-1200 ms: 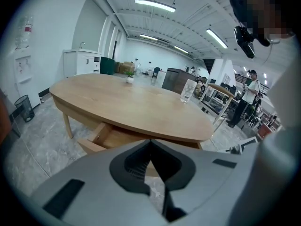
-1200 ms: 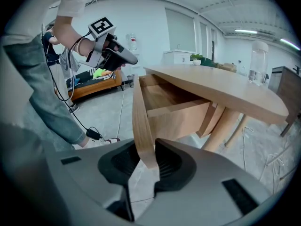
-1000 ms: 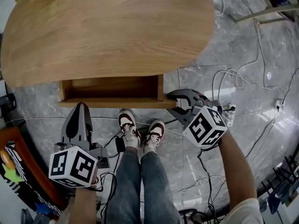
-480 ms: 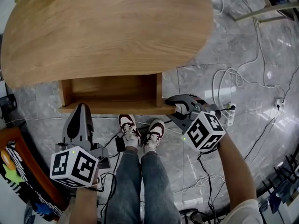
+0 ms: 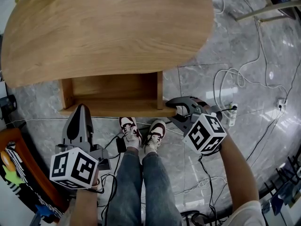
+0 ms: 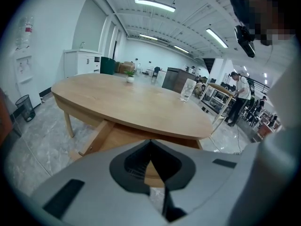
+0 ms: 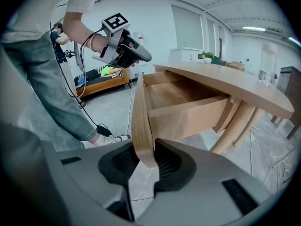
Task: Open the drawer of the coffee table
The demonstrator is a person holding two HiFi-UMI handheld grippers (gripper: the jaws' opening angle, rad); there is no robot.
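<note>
Drawer (image 5: 113, 91) hangs open under the tabletop (image 5: 108, 32), two shoes (image 5: 128, 127) just before it.

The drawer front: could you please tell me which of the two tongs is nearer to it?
Right. The right tongs are clamped on the drawer front at its right end. The left tongs hang shut and empty before its left part, gripping nothing.

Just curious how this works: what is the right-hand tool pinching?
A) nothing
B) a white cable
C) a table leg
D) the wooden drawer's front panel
D: the right gripper has its fingers clamped on the light wooden drawer's front panel.
</note>
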